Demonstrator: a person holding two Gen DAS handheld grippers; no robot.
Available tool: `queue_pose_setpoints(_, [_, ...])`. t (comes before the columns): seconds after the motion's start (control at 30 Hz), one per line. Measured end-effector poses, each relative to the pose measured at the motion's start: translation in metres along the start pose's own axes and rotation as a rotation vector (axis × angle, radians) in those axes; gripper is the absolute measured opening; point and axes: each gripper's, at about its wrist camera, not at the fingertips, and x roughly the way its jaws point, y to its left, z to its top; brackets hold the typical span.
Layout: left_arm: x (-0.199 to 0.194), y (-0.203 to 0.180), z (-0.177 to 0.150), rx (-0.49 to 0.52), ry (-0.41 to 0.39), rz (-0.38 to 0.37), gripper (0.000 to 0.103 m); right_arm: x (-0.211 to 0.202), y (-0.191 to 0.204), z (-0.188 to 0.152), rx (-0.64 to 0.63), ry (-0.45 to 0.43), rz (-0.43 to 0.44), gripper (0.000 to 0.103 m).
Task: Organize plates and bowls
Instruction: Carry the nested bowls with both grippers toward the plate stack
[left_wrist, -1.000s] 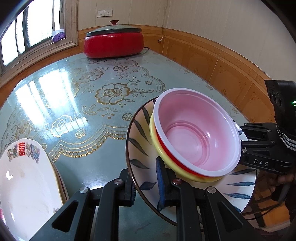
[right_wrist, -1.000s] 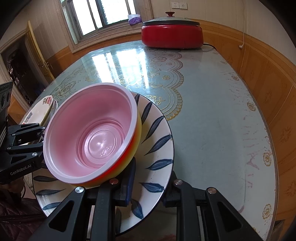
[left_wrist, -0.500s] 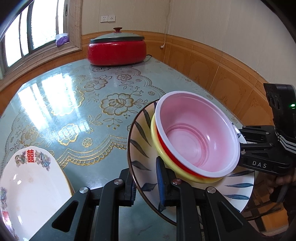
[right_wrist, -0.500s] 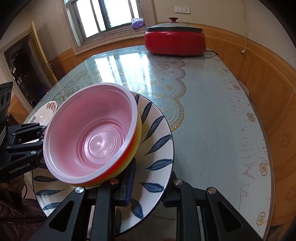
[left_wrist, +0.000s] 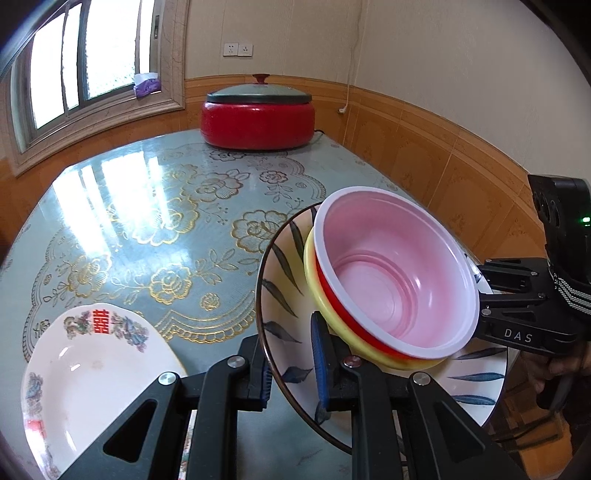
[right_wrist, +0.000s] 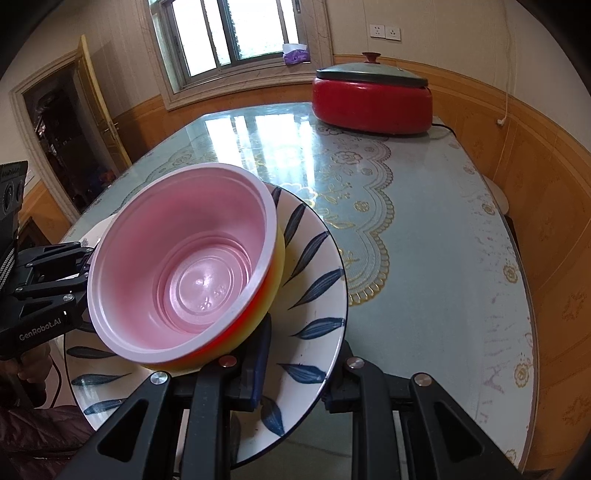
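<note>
A round plate (left_wrist: 284, 266) painted with blue leaves hangs above the table, held by its rim from both sides. On it sits a nested stack of bowls (left_wrist: 395, 273), pink inside with red and yellow ones beneath, tilted a little. My left gripper (left_wrist: 291, 365) is shut on the plate's near rim in the left wrist view. From the right wrist view my right gripper (right_wrist: 297, 373) is shut on the opposite rim of the plate (right_wrist: 314, 280), with the bowls (right_wrist: 184, 266) just beyond its fingers. Each gripper shows in the other's view, right gripper (left_wrist: 517, 314) and left gripper (right_wrist: 48, 288).
A white plate (left_wrist: 92, 376) with a red character and flower trim lies on the teal, gold-patterned table (left_wrist: 147, 221) at lower left. A red lidded pot (left_wrist: 258, 118) stands at the far end by the wall. Wood-panelled wall runs along the table's right side.
Both grippers have risen together with the leaf plate and bowls. The table has dropped away below, and more of the white plate and the far wall shows.
</note>
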Motion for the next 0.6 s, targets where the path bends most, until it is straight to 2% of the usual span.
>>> queue_pose_setpoints(0.6, [-0.032,0.045,0.005,-0.106,-0.069,0.107,0.017,0.012,0.045,0.047,-0.103,-0.019,0.089,0.02])
